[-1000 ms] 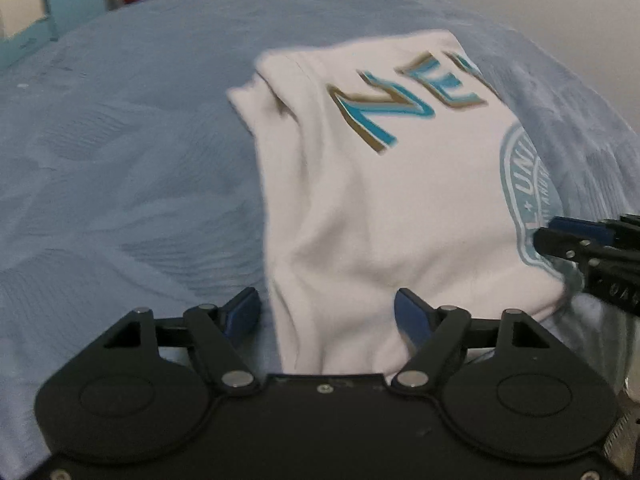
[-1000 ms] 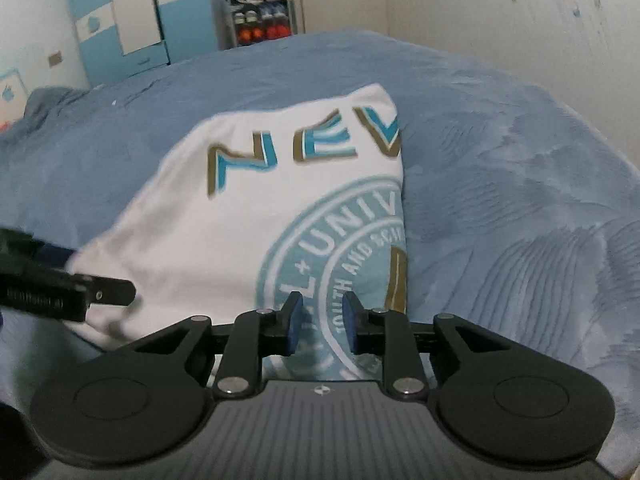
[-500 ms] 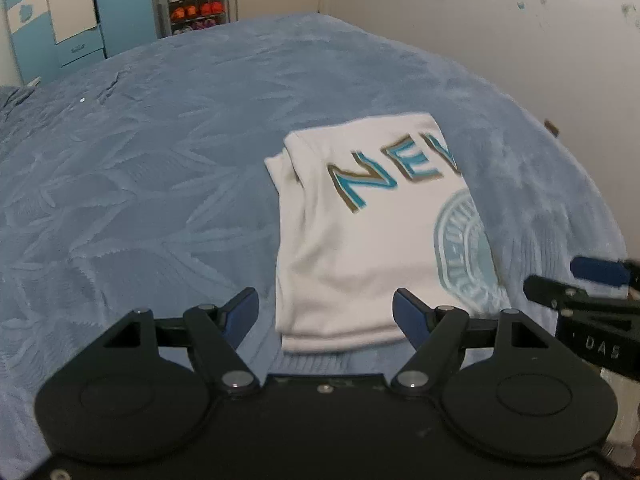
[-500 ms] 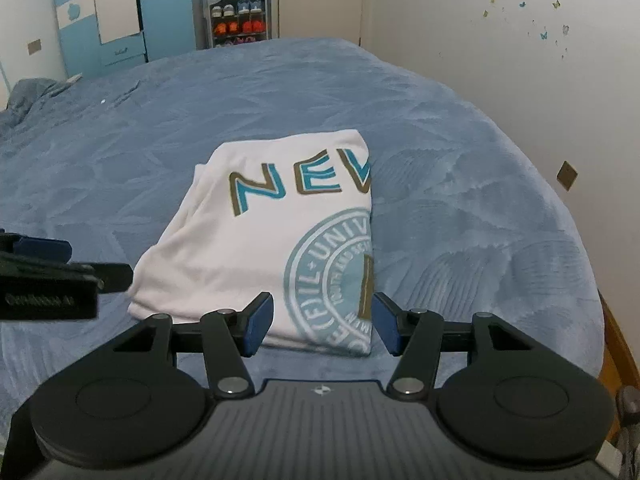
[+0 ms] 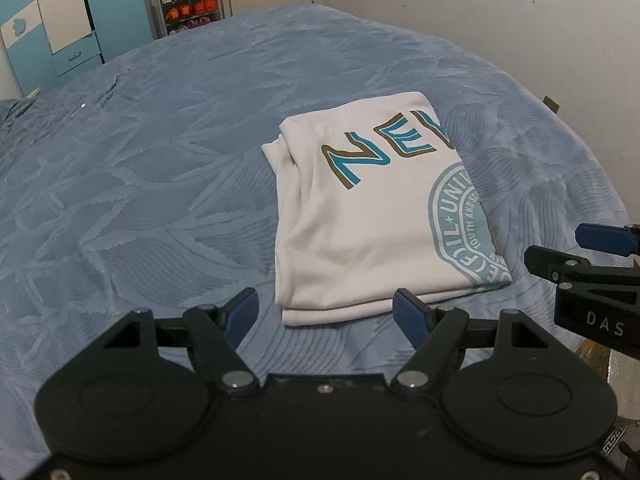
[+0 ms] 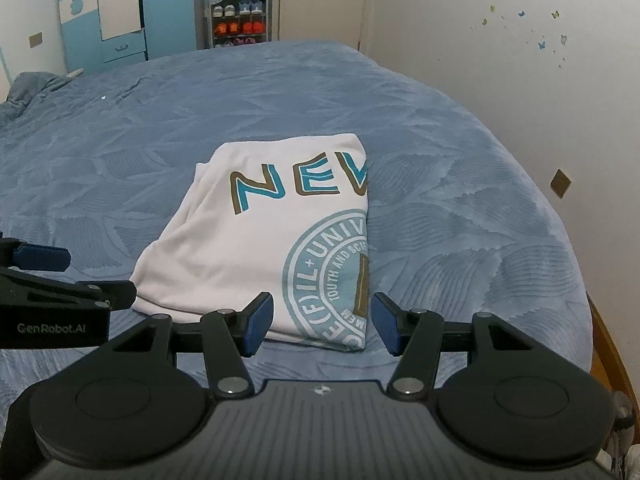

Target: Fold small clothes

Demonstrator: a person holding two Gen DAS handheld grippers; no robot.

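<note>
The white T-shirt [image 5: 384, 216] lies folded into a compact rectangle on the blue bedspread [image 5: 160, 184], its layered edges stacked along the near side, the teal "NEV" lettering and round seal facing up. It sits just ahead of both claws, touching neither. A second ago the right claw [image 6: 322, 324] was pinched nearly shut right at the shirt's near edge and the left claw [image 5: 326, 312] hovered close over the cloth; now both have let go and pulled back and up, so the whole garment shows in each view. The left claw stands wide open with nothing between its blue pads, and so does the right, off to the left claw's right side. By my reading, this release marks the final fold as finished: the shirt holds its shape unaided. Beyond the bed stand a blue-and-white wardrobe [image 6: 120, 12] and a shoe rack [image 6: 239, 16].
</note>
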